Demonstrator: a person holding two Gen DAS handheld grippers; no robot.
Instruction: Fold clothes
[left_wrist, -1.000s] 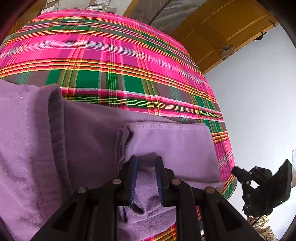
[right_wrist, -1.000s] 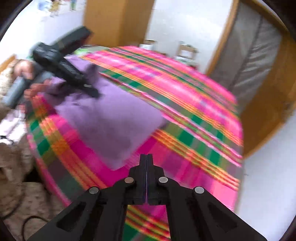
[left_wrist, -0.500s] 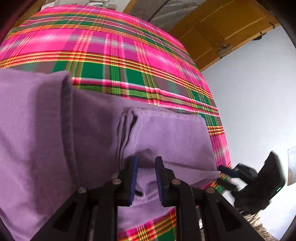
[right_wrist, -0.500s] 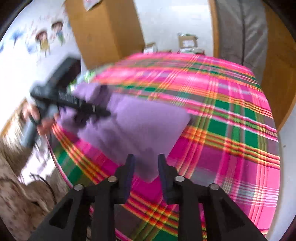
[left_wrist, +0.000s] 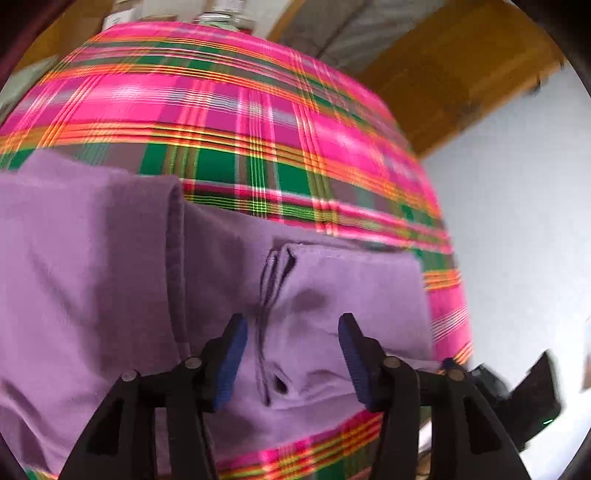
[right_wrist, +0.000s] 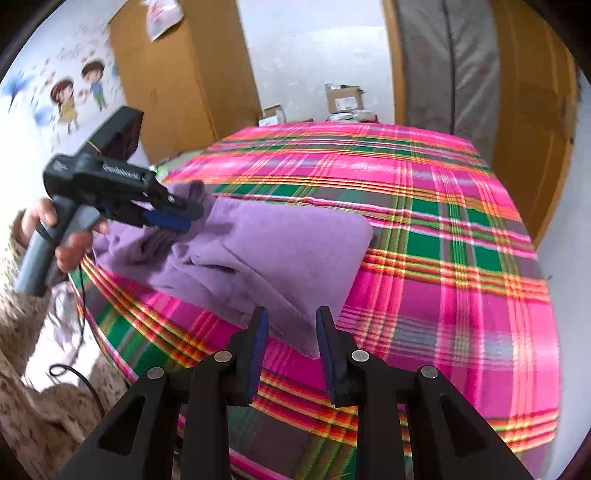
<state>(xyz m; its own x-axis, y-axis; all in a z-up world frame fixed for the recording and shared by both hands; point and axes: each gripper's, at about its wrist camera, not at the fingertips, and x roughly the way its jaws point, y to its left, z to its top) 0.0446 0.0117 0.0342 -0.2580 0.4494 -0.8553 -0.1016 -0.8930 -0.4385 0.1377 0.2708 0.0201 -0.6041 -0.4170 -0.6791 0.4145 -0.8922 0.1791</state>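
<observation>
Right wrist view takes in the whole scene: a bed (right_wrist: 443, 258) under a pink and green plaid cover, with the purple garment (right_wrist: 288, 254) lying on its near left corner, part folded into a thick pad with one corner reaching toward the camera. Beyond the bed stand a wardrobe (right_wrist: 177, 81) and a few cardboard boxes (right_wrist: 343, 98), well apart from the work.

On the garment itself, the left wrist view shows layers already stacked, with a doubled flap (left_wrist: 351, 288) lying on top toward the right edge and a long hem ridge (left_wrist: 175, 258) running down the left half.

The left gripper (left_wrist: 291, 332) hovers over that flap; its jaws have just been opening and now stand wide, with cloth lying below and between them but neither pad pressing on it. So I judge a fold has just been laid down and let go. In the right wrist view a hand (right_wrist: 62, 236) holds this tool at the garment's far left end.

The right gripper (right_wrist: 290, 321) points at the near corner of the garment, jaws partly apart after just opening, nothing gripped; the corner sits just beyond the tips.

Likely next is another fold. That would call for the right gripper to advance onto the near corner and pinch all the layers, while the left takes a matching edge, so both lift together without the stack slipping.
</observation>
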